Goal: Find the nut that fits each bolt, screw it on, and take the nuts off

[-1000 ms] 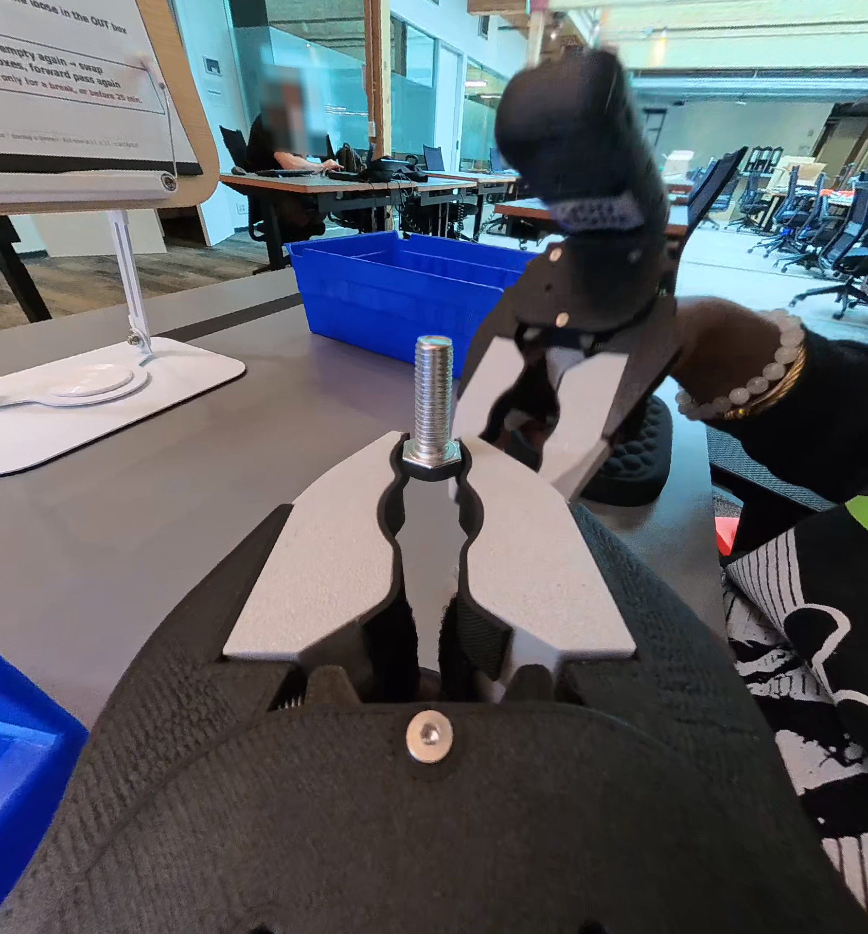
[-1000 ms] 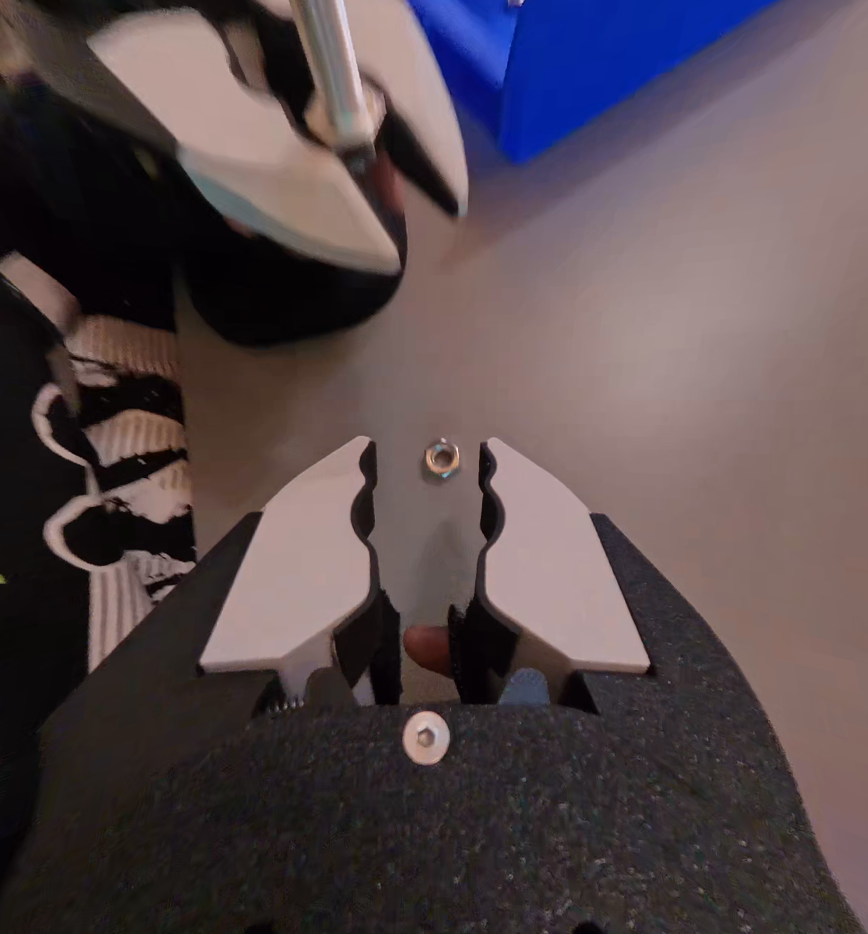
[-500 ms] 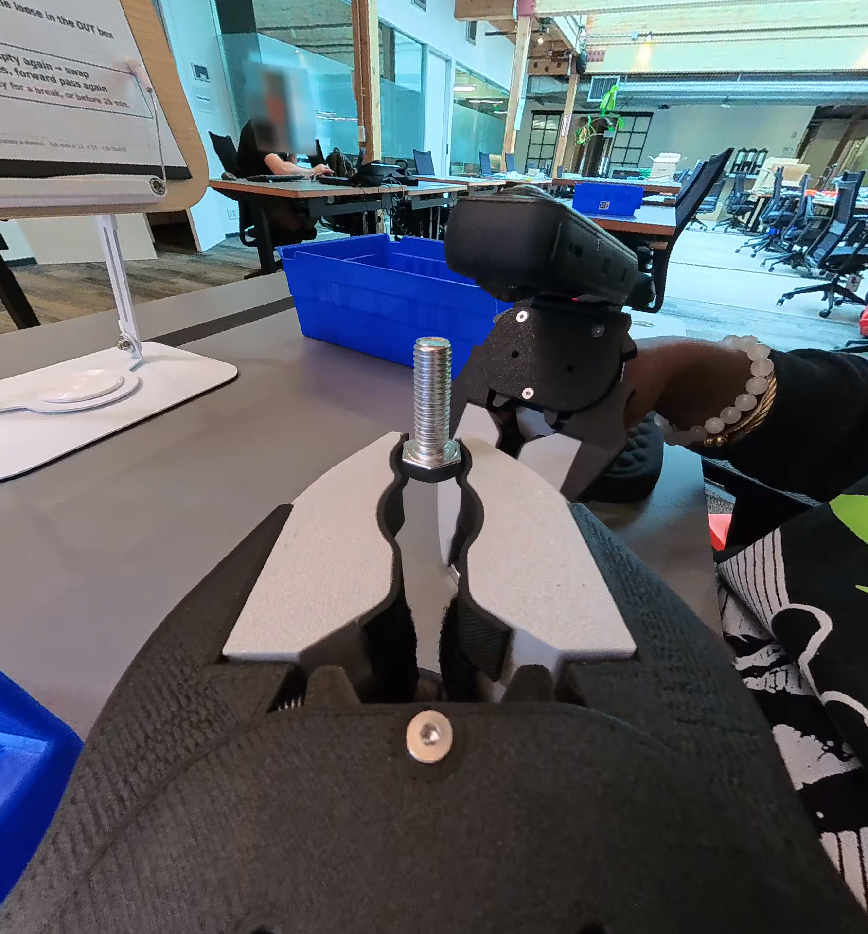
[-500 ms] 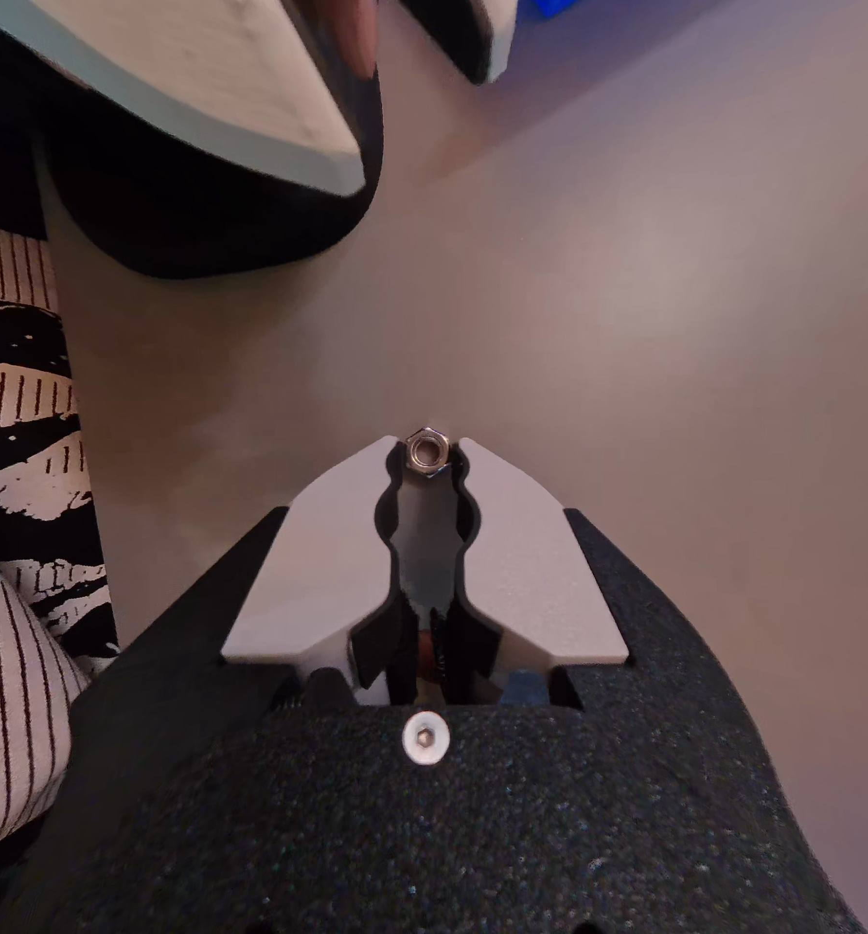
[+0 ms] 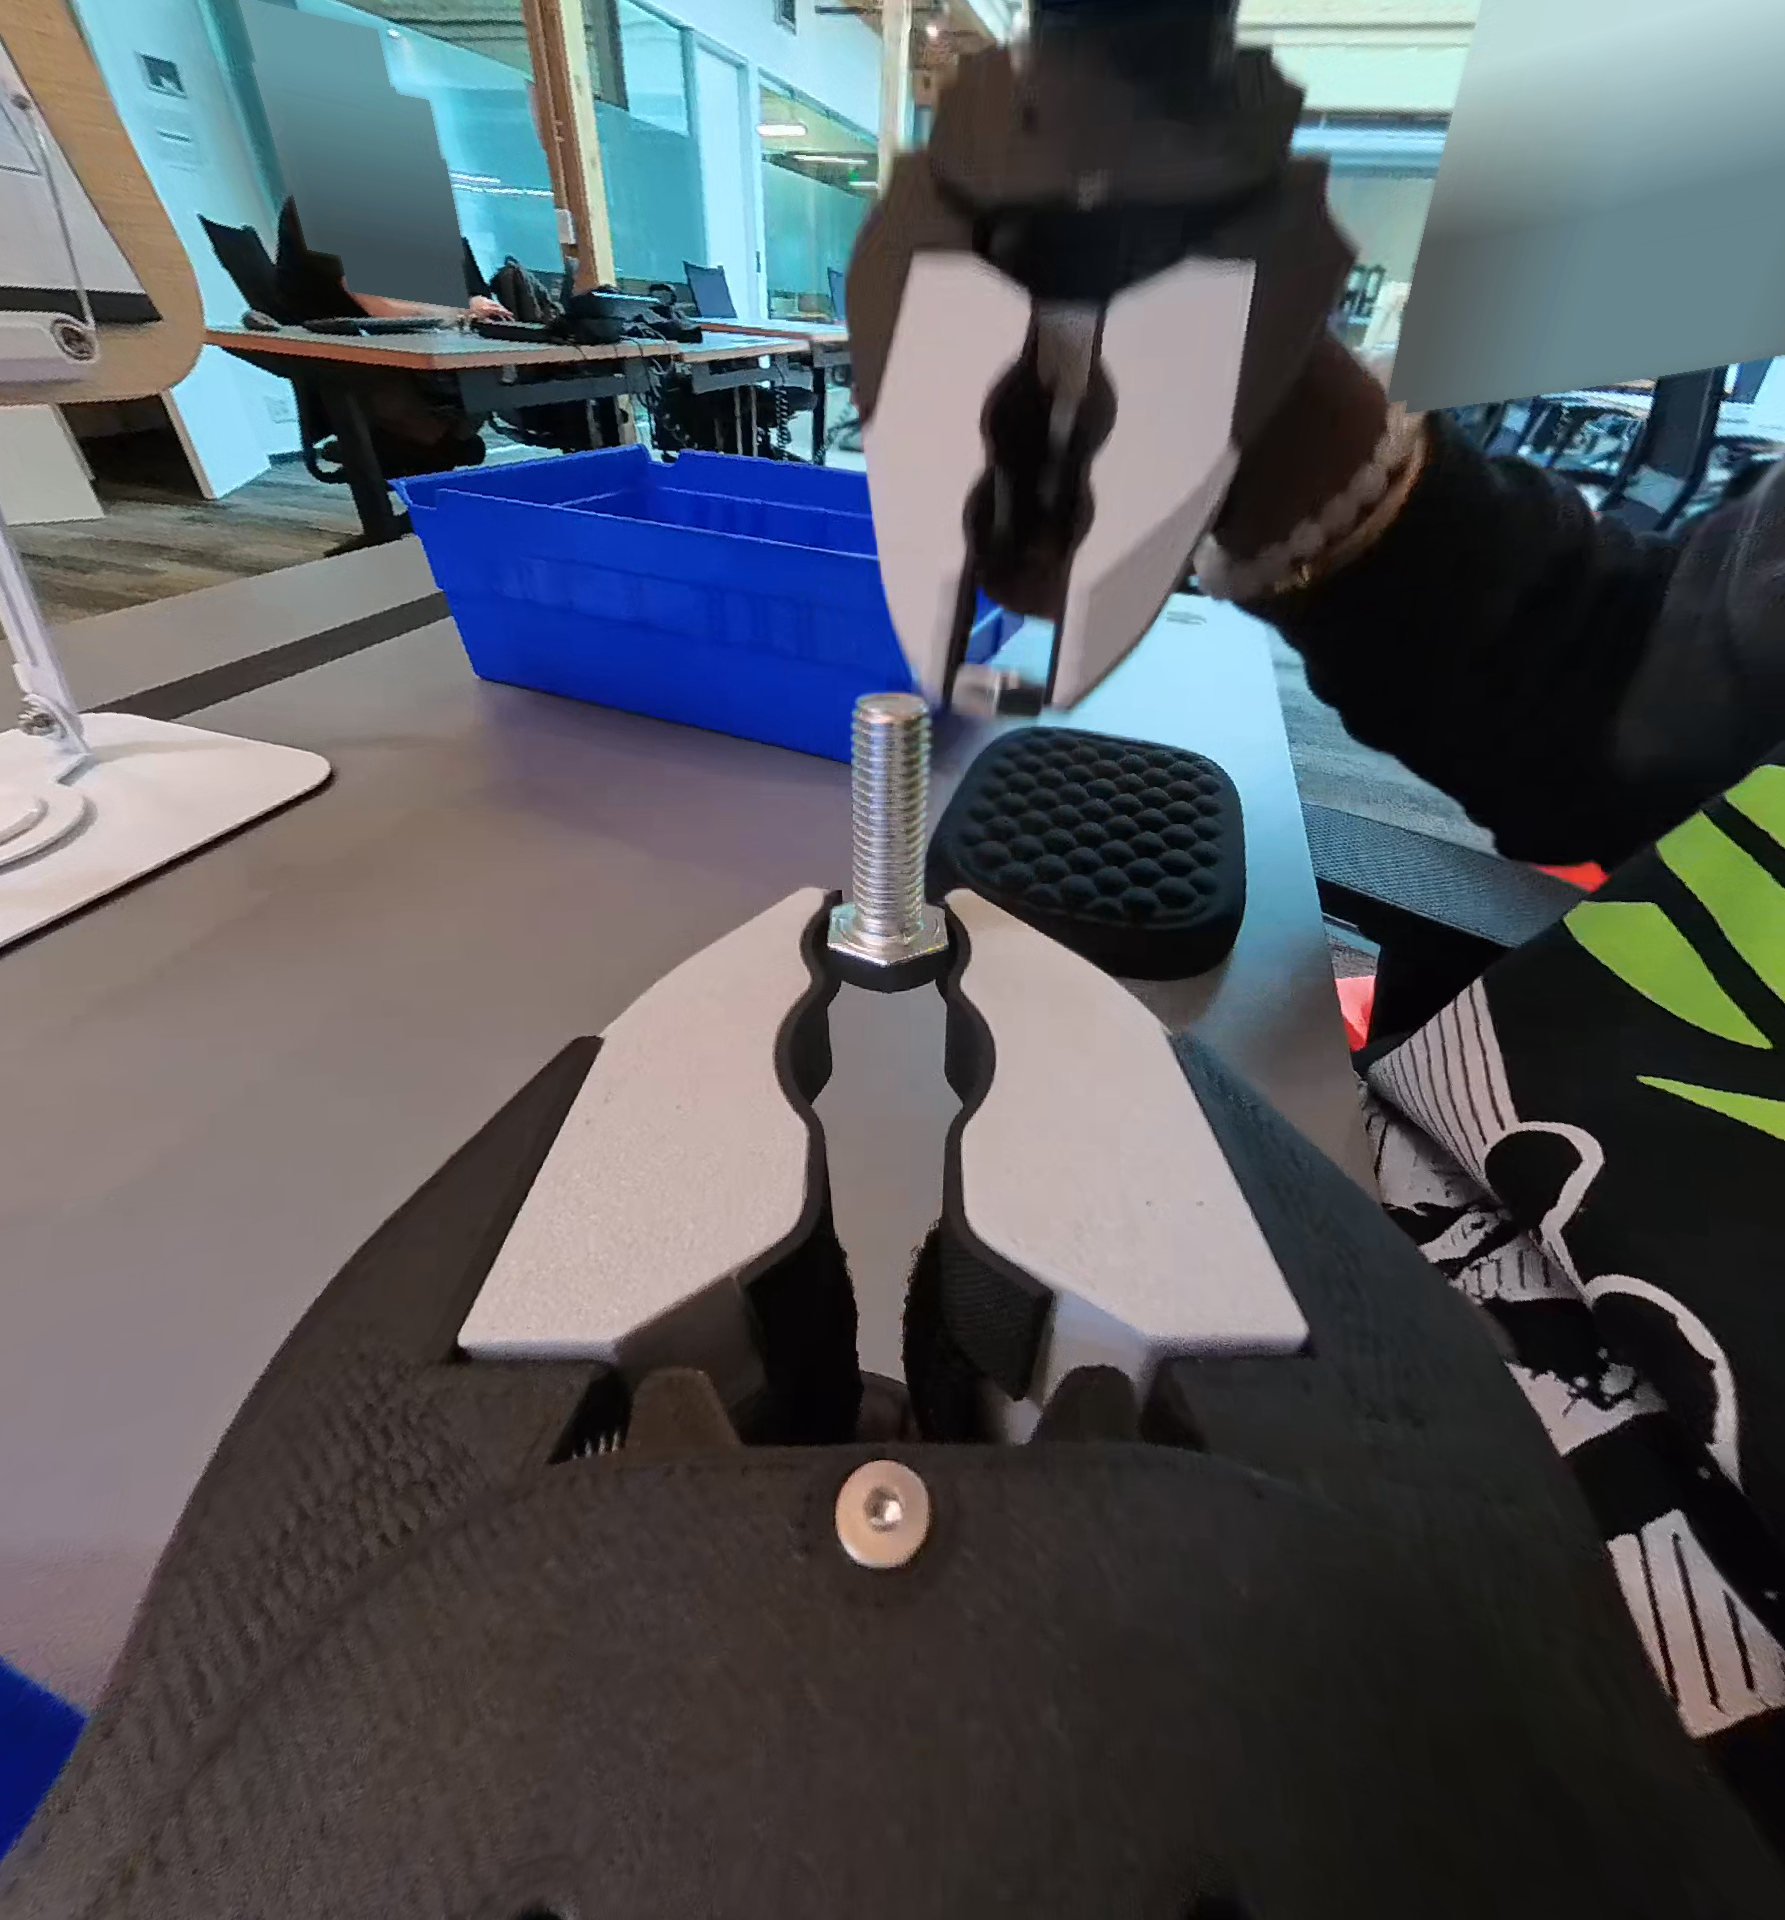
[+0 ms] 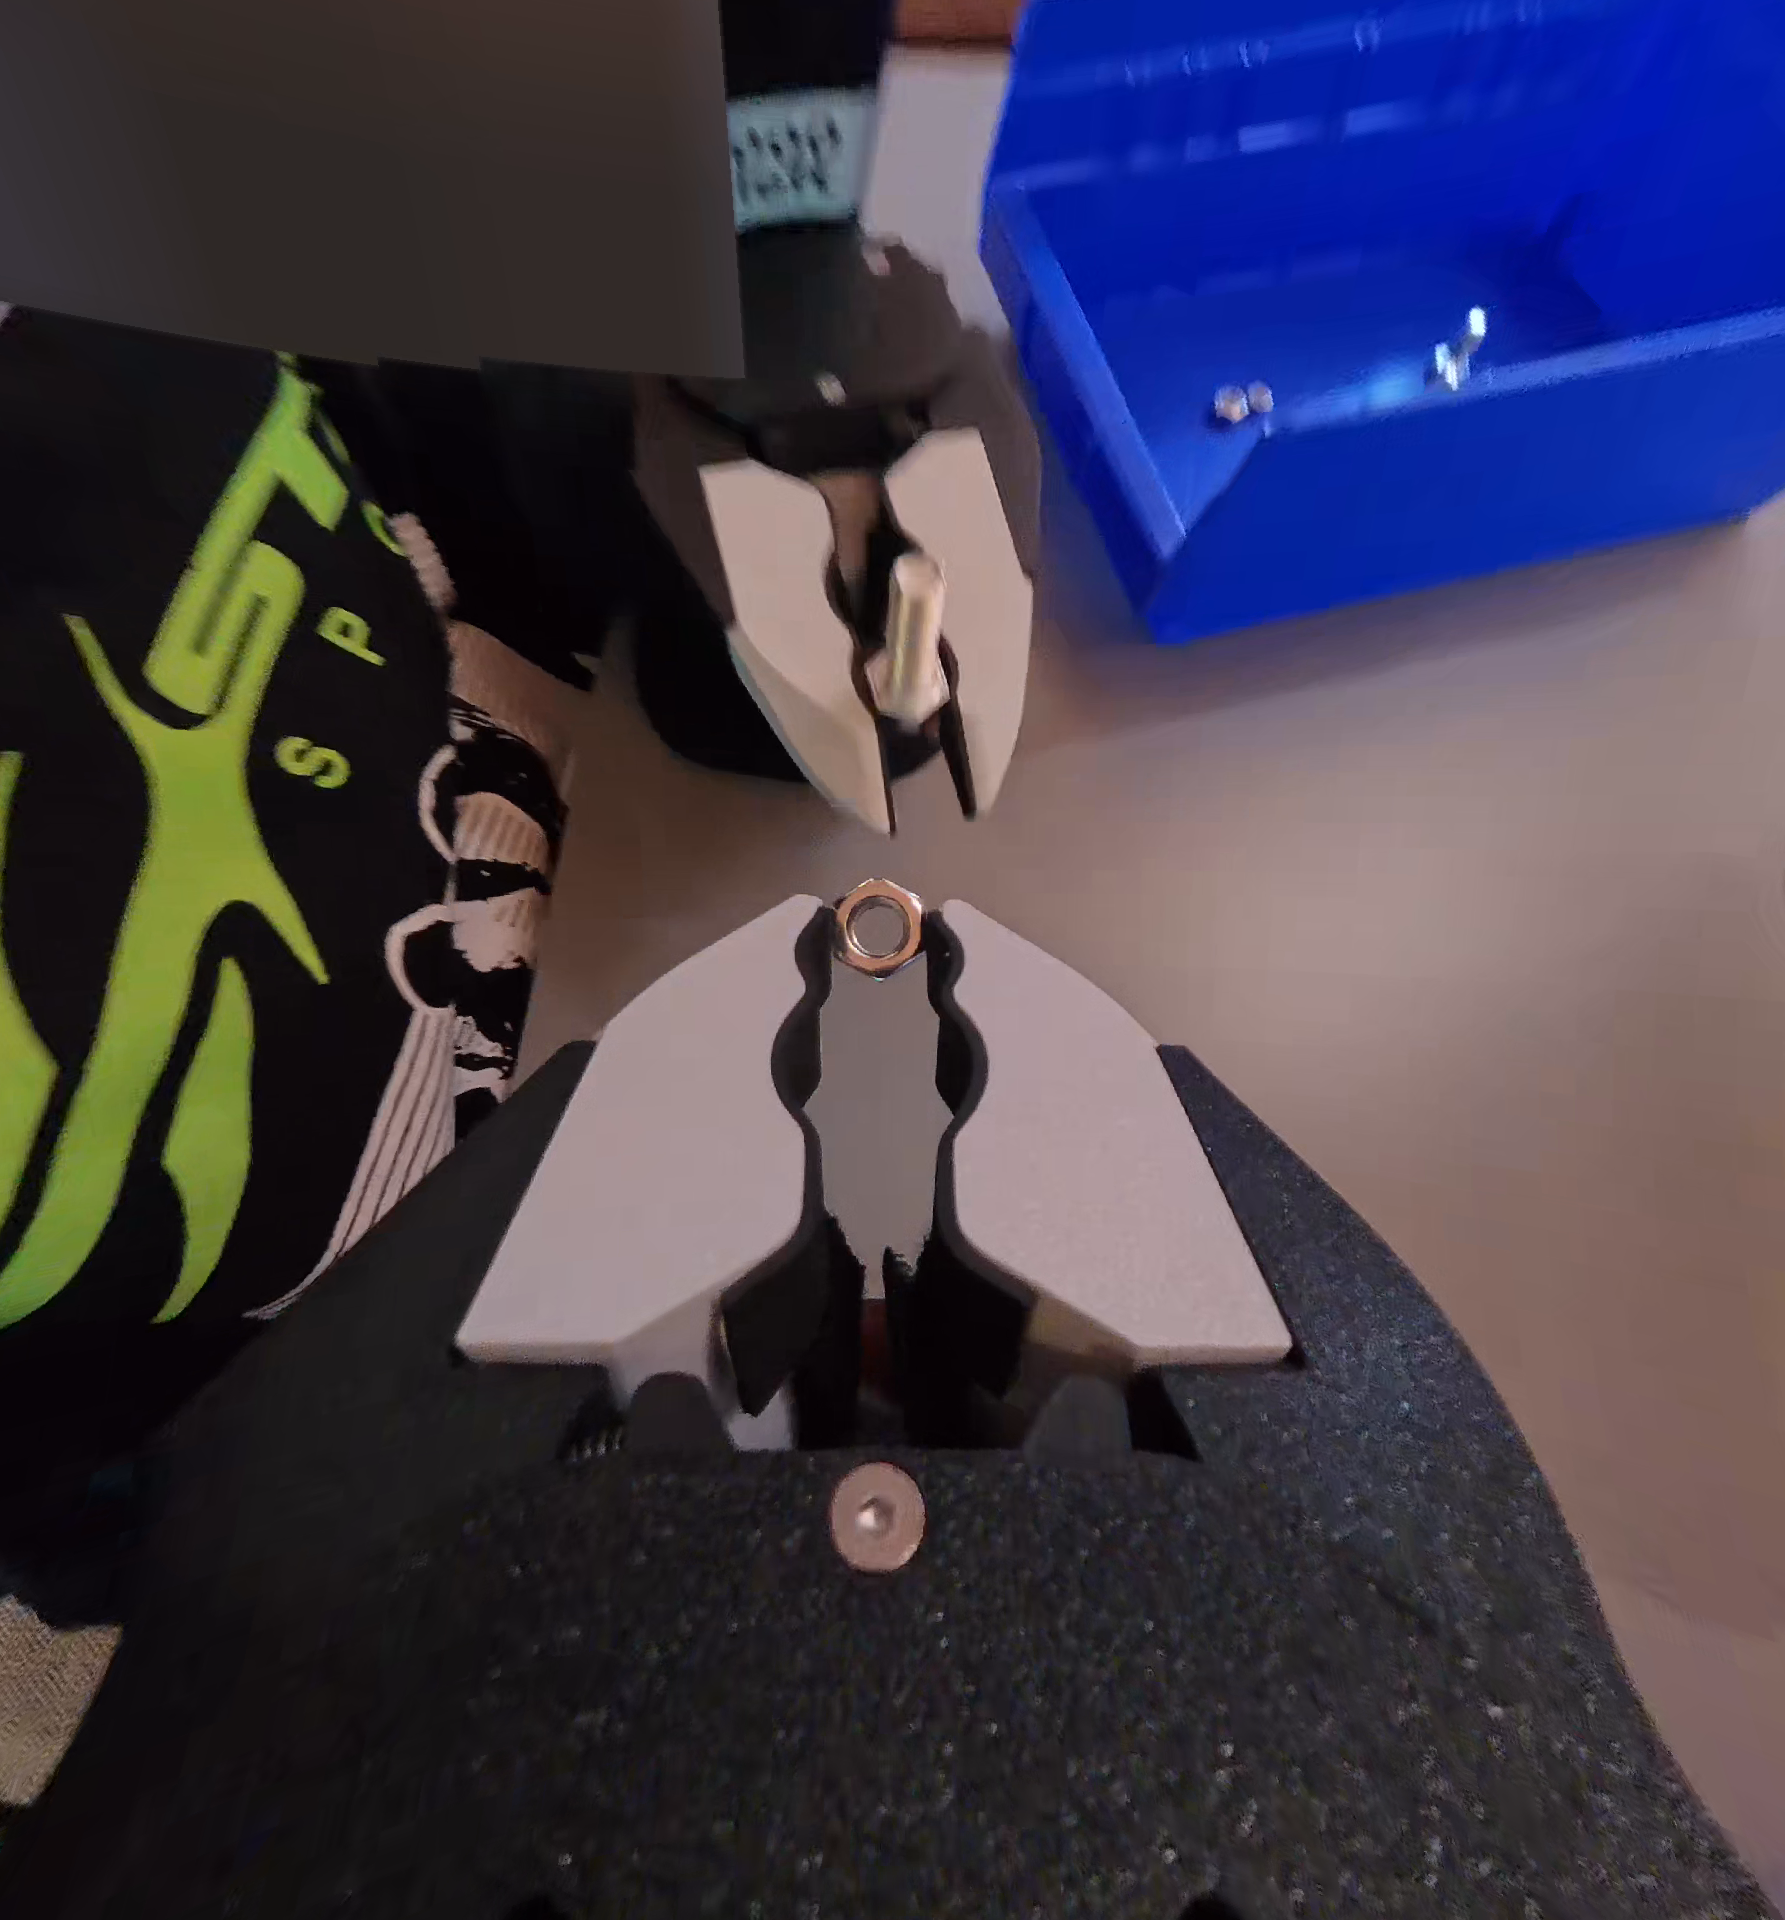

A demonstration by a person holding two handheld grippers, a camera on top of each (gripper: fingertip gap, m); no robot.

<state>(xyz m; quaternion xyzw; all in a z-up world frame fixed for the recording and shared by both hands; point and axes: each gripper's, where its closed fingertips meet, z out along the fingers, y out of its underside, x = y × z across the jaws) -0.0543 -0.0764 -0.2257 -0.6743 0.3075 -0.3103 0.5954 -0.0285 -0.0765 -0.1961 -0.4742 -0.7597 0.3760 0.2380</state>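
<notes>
Left wrist view: left gripper (image 5: 886, 940) clamped on hex head of bolt (image 5: 890, 821) at frame centre, thread upright, presumably to present a free end. Right gripper (image 5: 992, 694) above, upper centre, pinching nut (image 5: 990, 689) just beside thread tip.

Right wrist view: nut (image 6: 875, 927) held flat between tips, bore facing camera, likely for axial alignment. Bolt (image 6: 911, 636) just above centre. Blue bin (image 6: 1127, 457) upper right, small hardware inside.

Stood on a grey table (image 5: 368, 935): a blue bin (image 5: 680, 582) (small metal bits inside), a white stand base (image 5: 140, 790). Lay nearby: a black dimpled pad (image 5: 1096, 842).
</notes>
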